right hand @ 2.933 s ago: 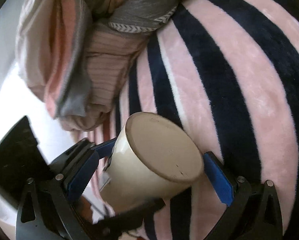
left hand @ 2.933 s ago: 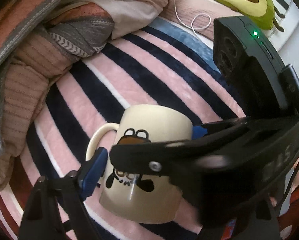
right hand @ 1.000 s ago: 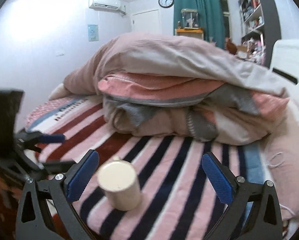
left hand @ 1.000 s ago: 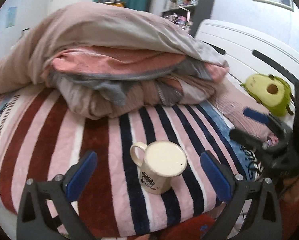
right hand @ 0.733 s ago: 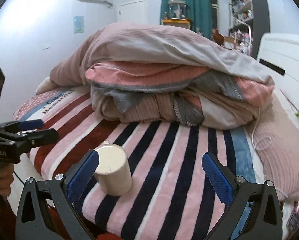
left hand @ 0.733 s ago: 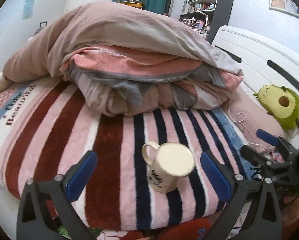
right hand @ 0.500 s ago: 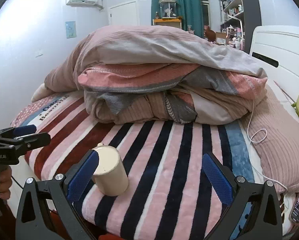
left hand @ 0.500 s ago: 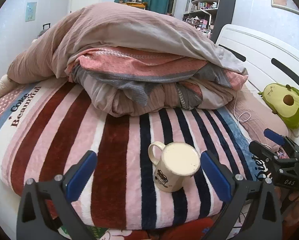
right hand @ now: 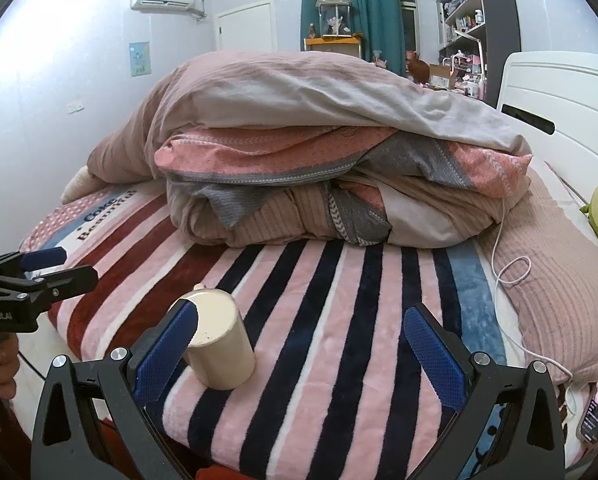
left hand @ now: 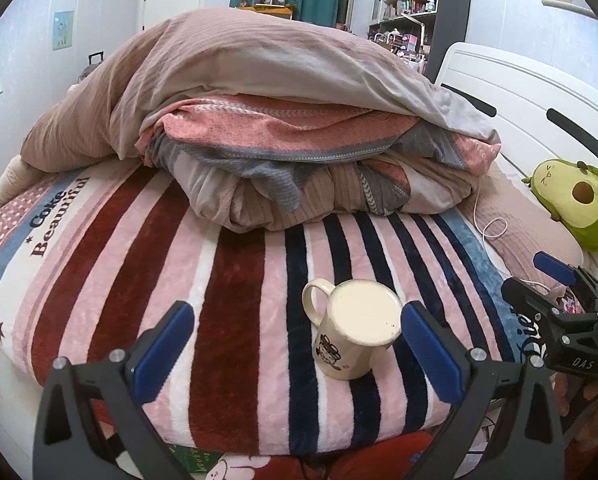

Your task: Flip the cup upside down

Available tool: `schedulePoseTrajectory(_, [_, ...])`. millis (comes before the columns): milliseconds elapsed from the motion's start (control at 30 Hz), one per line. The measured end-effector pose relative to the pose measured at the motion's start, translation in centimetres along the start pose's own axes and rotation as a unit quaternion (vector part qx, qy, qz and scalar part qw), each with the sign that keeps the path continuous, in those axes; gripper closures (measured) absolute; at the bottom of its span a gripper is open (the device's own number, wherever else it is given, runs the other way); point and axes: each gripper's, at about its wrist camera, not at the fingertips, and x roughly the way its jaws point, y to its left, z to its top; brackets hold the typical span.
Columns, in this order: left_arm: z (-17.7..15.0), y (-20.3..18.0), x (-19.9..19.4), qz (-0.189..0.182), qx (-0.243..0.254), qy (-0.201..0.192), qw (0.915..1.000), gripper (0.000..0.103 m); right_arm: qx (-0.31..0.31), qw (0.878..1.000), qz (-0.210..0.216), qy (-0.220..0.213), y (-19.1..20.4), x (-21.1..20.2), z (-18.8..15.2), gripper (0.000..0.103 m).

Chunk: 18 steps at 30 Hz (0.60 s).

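A cream mug [left hand: 355,328] with a cartoon print stands upside down on the striped blanket [left hand: 235,280], flat base up, handle to the left. It also shows in the right wrist view [right hand: 219,344], partly behind my left blue pad. My left gripper [left hand: 295,348] is open and empty, drawn back from the mug, which sits just inside its right finger. My right gripper [right hand: 299,356] is open and empty, to the right of the mug. The right gripper shows at the right of the left wrist view [left hand: 555,300]. The left gripper shows at the left of the right wrist view [right hand: 39,268].
A heap of folded duvets [left hand: 283,140] fills the bed behind the mug. A pink pillow [right hand: 559,280] with a white cable [right hand: 511,272] lies to the right, with an avocado plush [left hand: 575,200] beyond it. A phone [right hand: 595,404] lies at the bed's front right corner.
Both grippers have let go of the mug and pulled back and up from the bed. The mug stays upside down on the blanket.
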Motion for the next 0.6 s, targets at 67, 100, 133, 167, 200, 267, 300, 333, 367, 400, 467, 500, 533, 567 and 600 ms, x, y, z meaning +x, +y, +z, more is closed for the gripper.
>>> schedulePoseTrajectory(67, [-0.02, -0.01, -0.04, 0.0, 0.0, 0.0, 1.0, 0.0, 0.001, 1.0, 0.0, 0.0, -0.03, -0.02, -0.05, 0.0])
schedulePoseTrajectory(100, [-0.05, -0.02, -0.09, -0.001, 0.0, 0.0, 1.0, 0.0, 0.003, 1.0, 0.0, 0.0, -0.02, -0.03, -0.12, 0.0])
schedulePoseTrajectory(133, [-0.02, -0.04, -0.06, -0.001, 0.0, 0.0, 1.0, 0.0, 0.005, 1.0, 0.001, 0.001, -0.05, -0.02, -0.16, 0.0])
schedulePoseTrajectory(167, [-0.05, -0.05, -0.08, -0.001, -0.001, 0.0, 1.0, 0.0, 0.006, 1.0, 0.001, 0.002, -0.05, -0.01, -0.18, 0.0])
schedulePoseTrajectory(200, [-0.06, -0.06, -0.09, 0.0, -0.001, 0.0, 1.0, 0.0, 0.008, 1.0, 0.001, 0.001, -0.07, -0.04, -0.19, 0.0])
schedulePoseTrajectory(267, [-0.05, -0.09, -0.12, 0.002, 0.0, 0.0, 1.0, 0.0, 0.01, 1.0, 0.002, 0.001, -0.13, -0.1, -0.19, 0.0])
schedulePoseTrajectory(300, [-0.09, -0.11, -0.17, 0.003, 0.001, 0.0, 1.0, 0.0, 0.011, 1.0, 0.003, 0.001, -0.16, -0.14, -0.18, 0.0])
schedulePoseTrajectory(333, [-0.07, -0.11, -0.16, 0.003, 0.001, 0.0, 1.0, 0.0, 0.011, 1.0, 0.002, 0.001, -0.16, -0.13, -0.18, 0.0])
schedulePoseTrajectory(367, [-0.08, -0.12, -0.17, 0.002, 0.001, 0.0, 1.0, 0.0, 0.011, 1.0, 0.003, 0.001, -0.18, -0.13, -0.17, 0.0])
schedulePoseTrajectory(400, [-0.04, -0.1, -0.12, 0.002, 0.001, 0.0, 1.0, 0.0, 0.011, 1.0, 0.003, 0.001, -0.2, -0.12, -0.18, 0.0])
schedulePoseTrajectory(467, [-0.09, -0.16, -0.16, 0.003, 0.002, 0.0, 1.0, 0.0, 0.012, 1.0, 0.004, 0.002, -0.22, -0.14, -0.21, 0.0])
schedulePoseTrajectory(500, [-0.13, -0.19, -0.22, 0.005, 0.003, -0.001, 1.0, 0.0, 0.014, 1.0, 0.005, 0.002, -0.2, -0.17, -0.25, 0.0])
schedulePoseTrajectory(533, [-0.13, -0.23, -0.26, 0.006, 0.003, -0.001, 1.0, 0.0, 0.014, 1.0, 0.006, 0.002, -0.16, -0.15, -0.24, 0.0])
schedulePoseTrajectory(567, [-0.1, -0.22, -0.23, 0.004, 0.003, 0.0, 1.0, 0.0, 0.013, 1.0, 0.006, 0.002, -0.11, -0.17, -0.24, 0.0])
schedulePoseTrajectory(600, [-0.15, -0.22, -0.32, 0.003, 0.003, -0.001, 1.0, 0.0, 0.013, 1.0, 0.006, 0.002, -0.05, -0.22, -0.24, 0.0])
